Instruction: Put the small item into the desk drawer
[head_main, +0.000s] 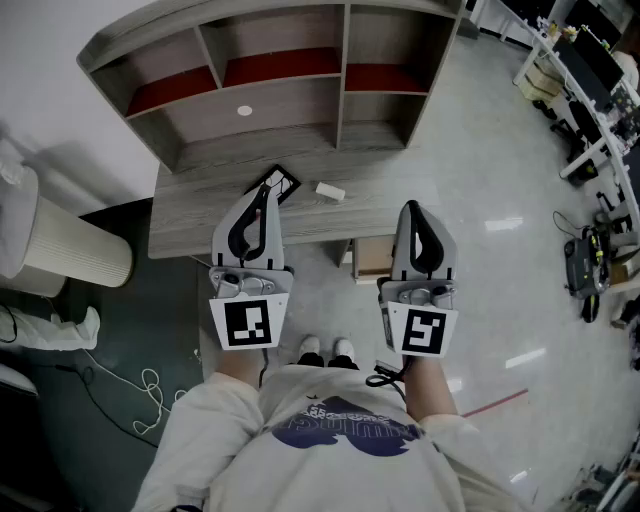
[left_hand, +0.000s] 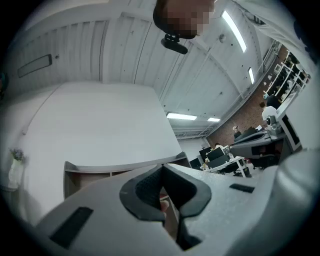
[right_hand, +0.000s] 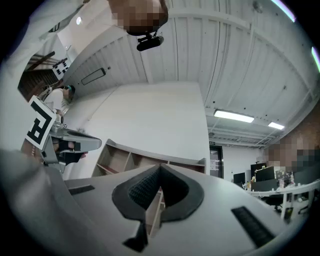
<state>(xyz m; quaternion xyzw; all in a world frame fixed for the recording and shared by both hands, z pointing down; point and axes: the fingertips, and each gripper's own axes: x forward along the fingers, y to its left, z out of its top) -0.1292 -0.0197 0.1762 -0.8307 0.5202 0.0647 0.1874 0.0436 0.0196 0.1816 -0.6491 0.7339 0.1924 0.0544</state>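
Both grippers empty rn. Left gripper and right gripper have jaws fully together, nothing between them, both tilted a bit upward in front of the person's chest. The gripper views agree: pads meet in a closed seam, only shelving and ceiling behind.

Small white item sits on the surface, between the two grippers and nearer the shelf back. Untouched, so I'd say the task hasn't started.

Step in hand IMO: open the drawer first.
- The tan box under the front edge is prob the drawer. Can't tell if it's partly out.
- Right gripper is closer to it. Tip down, open the jaws, pull straight.
- Then pinch the item across its short sides. It's low, so come in flat and don't scrape.

Also on the surface: a black flat thing just beside the left gripper tip, with a hutch at the back.

Room: glossy floor, a ribbed white bin at left, a loose cable, and workstations far right.
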